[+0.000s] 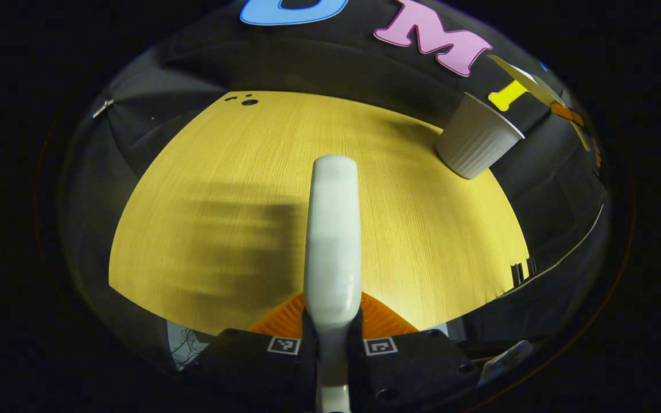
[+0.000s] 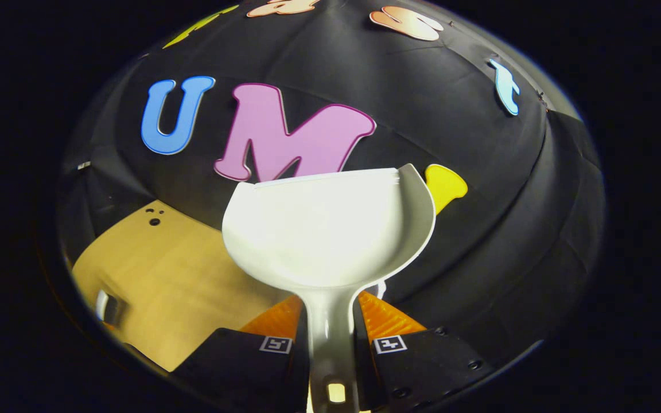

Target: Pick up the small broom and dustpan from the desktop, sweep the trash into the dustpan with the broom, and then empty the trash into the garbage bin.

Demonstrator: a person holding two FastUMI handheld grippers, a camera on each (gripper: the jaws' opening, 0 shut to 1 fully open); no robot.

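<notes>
The left gripper (image 1: 332, 324) is clamped on the pale handle of the small broom (image 1: 333, 229), both fingers pressing its sides; the handle runs forward over the yellow wooden desktop (image 1: 204, 172). The bristles are out of sight behind the camera, so their position cannot be told. The right gripper (image 2: 331, 327) is closed likewise on the stem of the white dustpan (image 2: 325, 229), whose scoop is raised toward the booth wall, well clear of the desktop.

The dustpan's inside looks bare and bright (any trash in it cannot be made out), and no trash is plain on the wood.

Risks, as I judge them: the pan is held only by its narrow stem, so a quick tilt could let it twist in the grip and spill short of the bin. The smooth broom handle could slip in the same way.

The left gripper view shows the ribbed white garbage bin (image 1: 475, 137), lid (image 1: 528, 80) open, at the desktop's far right edge. The right gripper view shows the pan's scoop instead.
</notes>
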